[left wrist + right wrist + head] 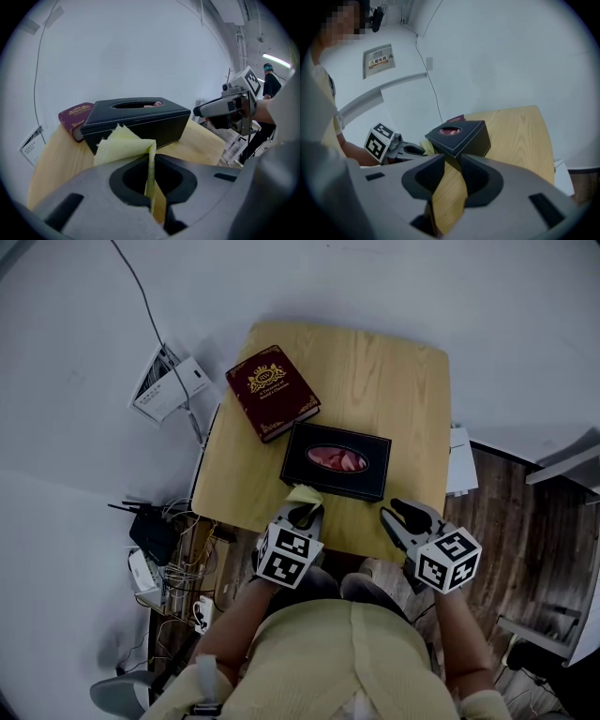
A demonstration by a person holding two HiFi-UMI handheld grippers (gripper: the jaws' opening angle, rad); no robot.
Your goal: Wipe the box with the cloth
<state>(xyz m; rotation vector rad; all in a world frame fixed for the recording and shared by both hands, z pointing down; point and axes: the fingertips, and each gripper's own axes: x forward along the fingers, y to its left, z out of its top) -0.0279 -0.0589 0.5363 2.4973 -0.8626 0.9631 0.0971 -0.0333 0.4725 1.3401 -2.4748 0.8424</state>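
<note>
Left gripper [305, 512]: jaws closed on a folded yellow cloth [124, 143], pinched edge-on so that a loose flap projects ahead of the tips; this probably leaves a free pad of fabric to meet the surface before the jaws do. In the head view the flap lies at the near long side of the box [336, 460], touching it or just short of it; which cannot be told. Right gripper [394, 514]: jaws partly apart with only a narrow gap, nothing between them; the right gripper view shows only bare counter [394, 390] through the gap, with a corner of the box beyond the tips. It is held near that end of the box but apart from it, apparently in a position to steady the box during wiping. The box, black with an oval top opening showing pink contents, stands upright on the wooden counter towards its near edge, long side facing the person. A dark red book [272, 390] lies flat just beside its far left corner. Judged from this arrangement, the wiping stroke is about to begin or only just under way.
</note>
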